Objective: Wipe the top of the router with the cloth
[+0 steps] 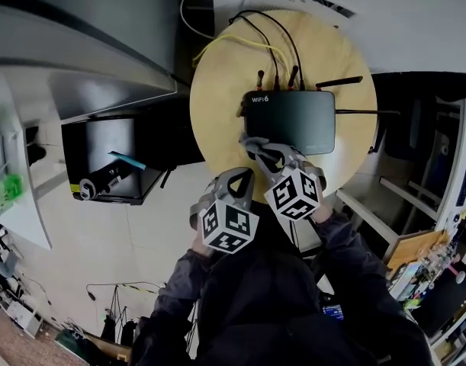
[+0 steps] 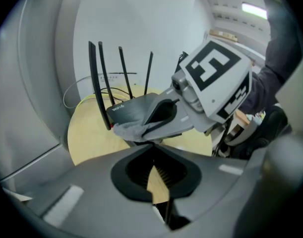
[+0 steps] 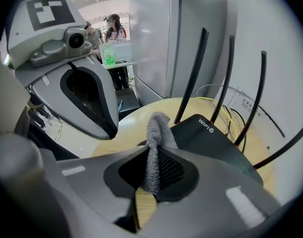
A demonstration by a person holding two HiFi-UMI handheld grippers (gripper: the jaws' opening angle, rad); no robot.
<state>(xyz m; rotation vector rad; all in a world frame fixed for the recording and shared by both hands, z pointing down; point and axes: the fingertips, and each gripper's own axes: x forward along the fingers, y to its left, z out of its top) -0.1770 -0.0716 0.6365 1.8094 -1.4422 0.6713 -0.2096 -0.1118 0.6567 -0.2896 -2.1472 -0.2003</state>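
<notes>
A black router (image 1: 290, 120) with a WiFi 6 mark and upright antennas (image 3: 191, 73) lies on a round wooden table (image 1: 217, 90). My right gripper (image 1: 259, 149) is shut on a grey cloth (image 1: 255, 143), which rests at the router's near left corner. In the right gripper view the cloth (image 3: 156, 133) stands up between the jaws just before the router (image 3: 211, 138). My left gripper (image 1: 244, 175) hovers just left of the right one at the table's near edge, shut with nothing in it. From the left gripper view, the cloth (image 2: 125, 129) hangs under the right gripper (image 2: 139, 133).
Yellow and black cables (image 1: 255, 33) run off the table's far side. A grey cabinet (image 1: 80, 44) and a black shelf (image 1: 114, 170) with small items stand to the left. White shelving (image 1: 427, 197) stands to the right. Light floor (image 1: 141, 242) lies below the table.
</notes>
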